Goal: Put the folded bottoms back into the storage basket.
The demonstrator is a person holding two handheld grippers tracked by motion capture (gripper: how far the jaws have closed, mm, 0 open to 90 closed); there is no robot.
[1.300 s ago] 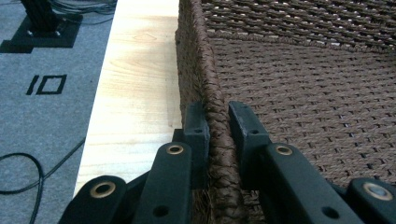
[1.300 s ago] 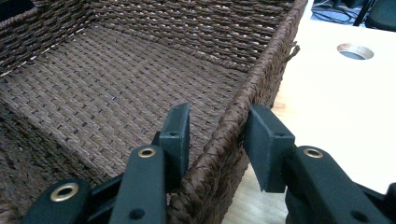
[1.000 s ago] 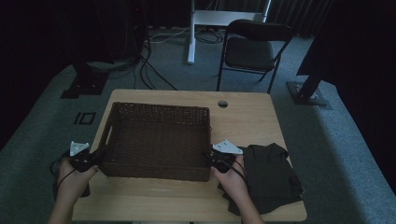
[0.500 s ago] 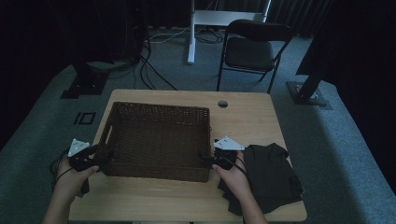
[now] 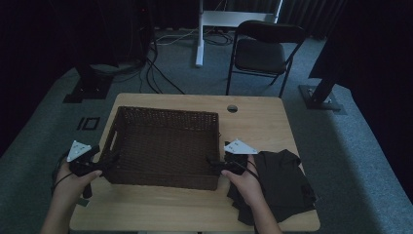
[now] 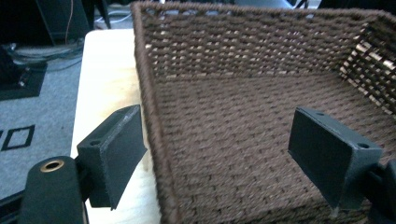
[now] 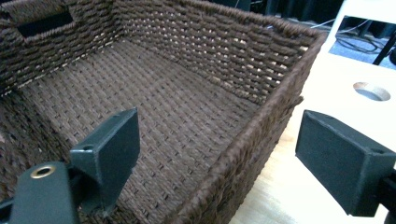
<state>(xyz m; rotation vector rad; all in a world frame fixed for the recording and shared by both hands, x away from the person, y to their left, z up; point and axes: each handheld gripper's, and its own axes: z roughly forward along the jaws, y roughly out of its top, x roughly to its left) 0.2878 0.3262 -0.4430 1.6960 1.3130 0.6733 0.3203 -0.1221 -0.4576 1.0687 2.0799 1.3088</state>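
Note:
A dark brown wicker basket (image 5: 168,114) with nothing in it stands on the wooden table (image 5: 258,126). My left gripper (image 5: 109,162) is at its left wall. In the left gripper view that gripper (image 6: 219,154) is open and its jaws have just been opening. The basket's rim (image 6: 152,121) runs between them with no pad pressing on it. My right gripper (image 5: 213,163) is at the basket's right wall. This gripper (image 7: 224,161) is also open, its jaws just opened wide on either side of the rim (image 7: 261,126).
A dark folded cloth (image 5: 285,183) lies on the table right of my right hand. A round cable hole (image 5: 232,108) is at the table's far edge. A black folding chair (image 5: 263,51) and a desk leg stand on the carpet beyond.
Both hands keep their places at the basket's two side walls. The basket has not moved.

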